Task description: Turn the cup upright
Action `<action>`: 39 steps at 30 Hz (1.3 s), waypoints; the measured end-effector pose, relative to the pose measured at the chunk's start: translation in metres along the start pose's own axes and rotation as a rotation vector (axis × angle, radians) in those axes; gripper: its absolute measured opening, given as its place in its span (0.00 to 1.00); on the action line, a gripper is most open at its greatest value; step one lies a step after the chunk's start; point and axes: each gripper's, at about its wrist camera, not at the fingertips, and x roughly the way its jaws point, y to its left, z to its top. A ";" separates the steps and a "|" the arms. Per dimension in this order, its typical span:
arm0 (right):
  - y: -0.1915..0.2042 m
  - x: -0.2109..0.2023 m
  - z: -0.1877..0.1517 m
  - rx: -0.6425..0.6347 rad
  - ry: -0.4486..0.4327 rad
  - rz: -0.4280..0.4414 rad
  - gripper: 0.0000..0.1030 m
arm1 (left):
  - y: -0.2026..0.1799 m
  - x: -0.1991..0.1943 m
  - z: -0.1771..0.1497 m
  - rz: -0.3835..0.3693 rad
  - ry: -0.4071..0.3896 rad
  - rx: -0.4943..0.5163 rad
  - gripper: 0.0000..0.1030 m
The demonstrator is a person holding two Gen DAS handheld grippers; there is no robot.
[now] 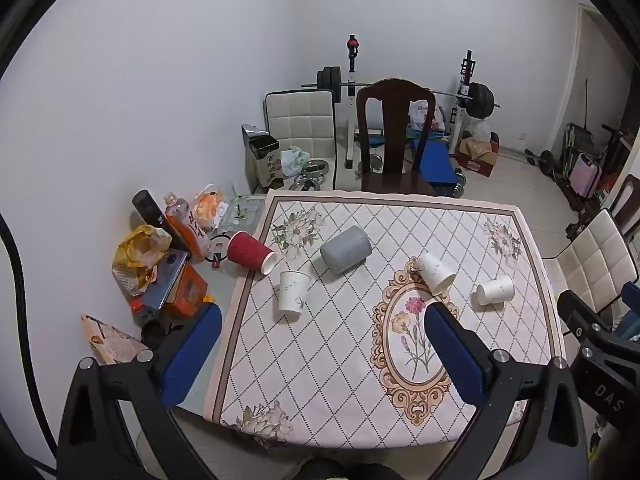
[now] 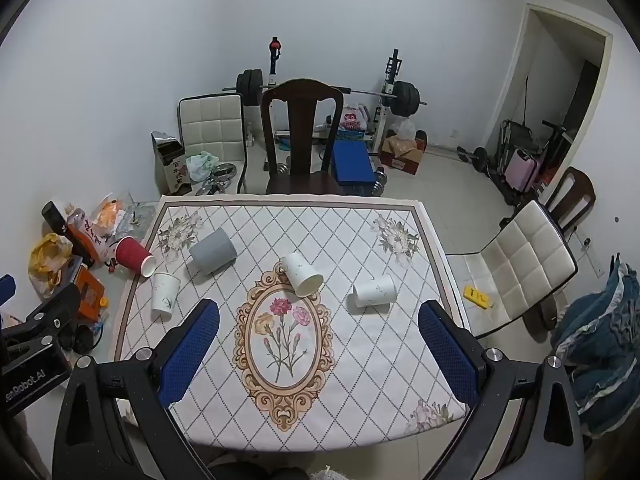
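Several cups lie on the floral tablecloth. A red ribbed cup lies on its side at the left edge. A grey cup lies on its side near the middle. A white paper cup stands mouth up. Two white cups lie on their sides at the right. In the right wrist view they show as red, grey, standing white, and two lying white. My left gripper and right gripper are open, empty, above the near table edge.
Clutter of bottles, bags and boxes fills the table's left side. A dark wooden chair stands behind the table, a white padded chair to the right. A barbell rack stands by the back wall.
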 end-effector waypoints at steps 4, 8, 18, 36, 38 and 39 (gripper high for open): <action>-0.002 0.004 -0.001 0.015 0.021 0.009 0.98 | -0.005 0.003 0.000 -0.007 0.005 0.003 1.00; -0.004 0.004 -0.002 0.016 0.022 0.006 0.98 | -0.006 0.002 0.000 -0.012 0.009 0.002 1.00; -0.011 0.007 0.001 0.020 0.024 -0.001 0.98 | -0.015 0.002 0.001 -0.022 0.014 0.007 1.00; -0.011 0.007 0.002 0.018 0.022 -0.005 0.98 | -0.014 -0.003 -0.001 -0.035 0.008 0.003 1.00; -0.011 0.006 0.001 0.021 0.020 -0.003 0.98 | -0.013 -0.004 -0.001 -0.036 0.007 0.004 1.00; -0.010 0.007 0.001 0.020 0.018 -0.005 0.98 | -0.013 -0.005 -0.001 -0.036 0.007 0.002 1.00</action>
